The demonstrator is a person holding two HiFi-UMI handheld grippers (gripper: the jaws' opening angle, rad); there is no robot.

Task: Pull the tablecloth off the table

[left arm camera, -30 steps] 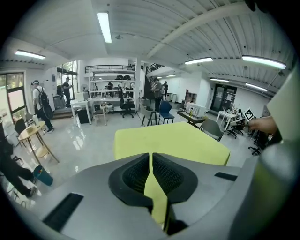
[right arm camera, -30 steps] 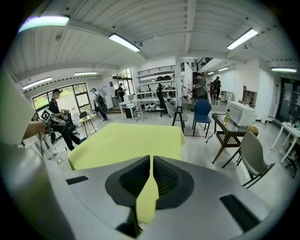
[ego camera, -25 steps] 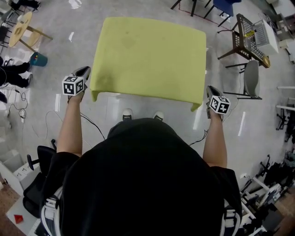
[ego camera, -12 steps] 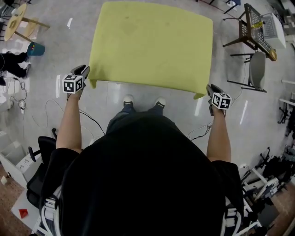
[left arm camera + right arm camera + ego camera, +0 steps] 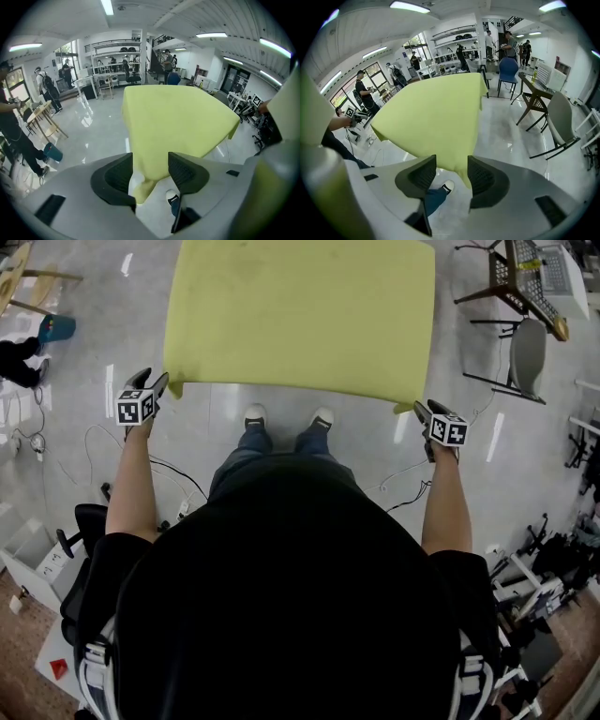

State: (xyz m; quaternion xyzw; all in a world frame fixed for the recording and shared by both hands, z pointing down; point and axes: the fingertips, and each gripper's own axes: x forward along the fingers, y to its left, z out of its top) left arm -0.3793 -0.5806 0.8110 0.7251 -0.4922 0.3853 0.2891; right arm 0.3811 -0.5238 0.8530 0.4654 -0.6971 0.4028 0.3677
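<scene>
the yellow tablecloth (image 5: 300, 315) lies spread flat in front of you, and its two near corners droop below the near edge. your left gripper (image 5: 156, 381) sits at the near left corner and your right gripper (image 5: 422, 409) at the near right corner.

in the left gripper view, the left gripper (image 5: 150, 165) has its jaws apart; they have just been opening. the drooping corner of the tablecloth (image 5: 178, 117) hangs between the pads (image 5: 186, 172) without being clamped.

in the right gripper view, the right gripper (image 5: 452, 172) also has its jaws apart, just opened. the corner of the tablecloth (image 5: 431, 117) hangs between them, loose.

your shoes (image 5: 255, 415) stand on the glossy floor (image 5: 122, 324) just by the near edge. a grey chair (image 5: 527, 357) stands well apart at the right.
</scene>
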